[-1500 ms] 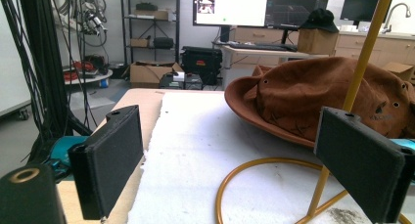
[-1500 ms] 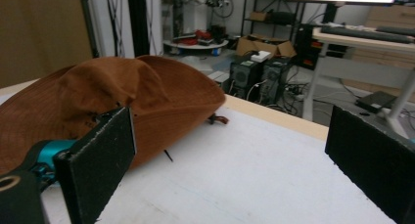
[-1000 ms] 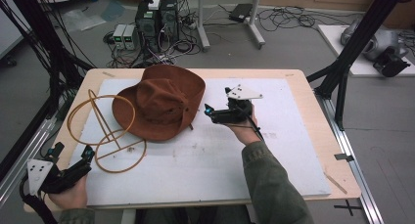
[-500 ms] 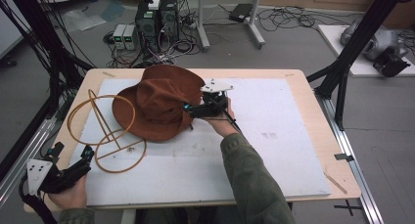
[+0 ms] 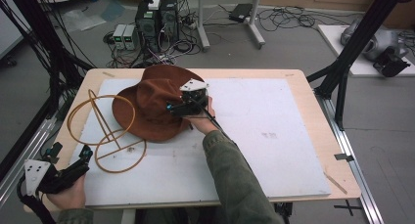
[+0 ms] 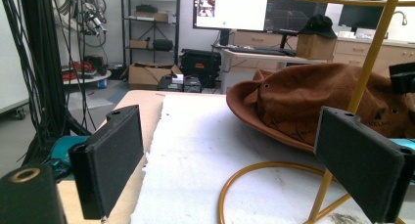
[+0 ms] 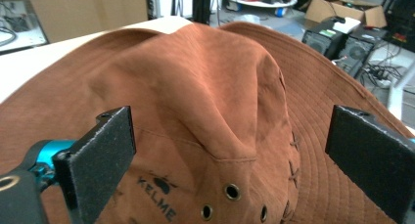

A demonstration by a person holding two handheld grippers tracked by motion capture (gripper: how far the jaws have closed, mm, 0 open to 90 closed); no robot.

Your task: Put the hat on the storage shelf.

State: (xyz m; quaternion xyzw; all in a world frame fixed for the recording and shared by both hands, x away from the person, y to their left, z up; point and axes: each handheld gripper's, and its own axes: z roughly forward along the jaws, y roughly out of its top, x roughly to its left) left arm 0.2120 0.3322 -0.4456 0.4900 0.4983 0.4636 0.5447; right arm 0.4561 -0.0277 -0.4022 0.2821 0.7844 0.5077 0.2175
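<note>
We see a brown suede brimmed hat (image 5: 149, 109) lying crown-up on the white mat (image 5: 274, 136) that covers the wooden table (image 5: 313, 92), toward the far left part of it. Nothing sits in or on the hat; its brim rests flat on the mat, and its creased crown runs lengthwise roughly from the far side of the table toward the near side, slightly slanted. In the right gripper view the crown's ridge (image 7: 215, 87) points away from us, with eyelets and the printed word KELME on the near side.

Our right gripper (image 5: 177, 106) hovers over the crown, jaws spread wide to either side of it and closed on nothing.

Just left of the hat stands a yellow wire hat stand (image 5: 105, 131), its rings overlapping the brim's edge in the high view.

Our left gripper (image 5: 73, 160) rests at the near left corner, jaws wide apart and empty, facing the stand's base ring (image 6: 264, 185).
</note>
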